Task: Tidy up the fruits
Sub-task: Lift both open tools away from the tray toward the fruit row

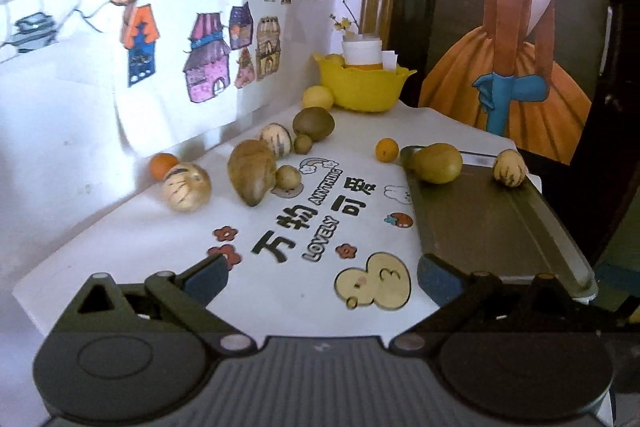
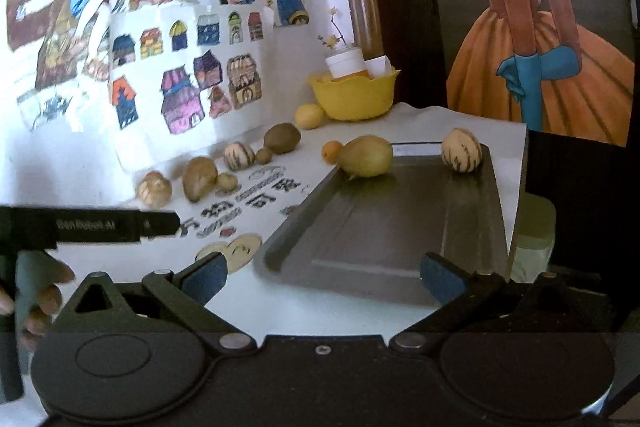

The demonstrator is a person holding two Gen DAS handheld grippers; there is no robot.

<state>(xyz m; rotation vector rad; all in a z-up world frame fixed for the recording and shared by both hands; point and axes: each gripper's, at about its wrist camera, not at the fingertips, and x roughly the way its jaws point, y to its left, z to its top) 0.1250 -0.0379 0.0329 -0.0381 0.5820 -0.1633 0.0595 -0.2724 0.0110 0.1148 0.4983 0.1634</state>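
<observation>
Left gripper (image 1: 322, 277): we see its blue-padded fingers (image 1: 204, 281) spread wide over the white counter (image 1: 120, 247), nothing between them.
Counter print: we read black characters and the words "LOVELY" and "ANYTHING" on a printed mat (image 1: 320, 215), with a cartoon duck near the fingers.
Fruit row by the wall: from the left we find a small orange fruit (image 1: 162, 165), a pale striped round fruit (image 1: 186, 187), a large brown oval fruit (image 1: 252, 171) with a small tan ball (image 1: 288, 177) just beside it, a second striped fruit (image 1: 276, 139), a small green-brown ball (image 1: 303, 143), a brown kiwi-like fruit (image 1: 313, 123) and a yellow round fruit (image 1: 317, 97).
Yellow plastic bowl (image 1: 364, 85): we see it at the back of the counter, holding a white-capped container.
Loose fruit: a small orange ball (image 1: 387, 149) lies on the counter just left of the tray.
Dark grey metal tray (image 2: 400, 223): we see it on the right part of the counter, carrying two fruits at its far end, a yellow-green pear-shaped fruit (image 2: 368, 157) at the left corner and a striped egg-shaped fruit (image 2: 464, 149) at the right corner.
Right gripper (image 2: 322, 277): its fingers (image 2: 442, 277) stand fully apart over the tray's near edge, empty.
Person's hand (image 2: 40, 299): we glimpse fingertips at the left edge of the right view, on a grey handle.
</observation>
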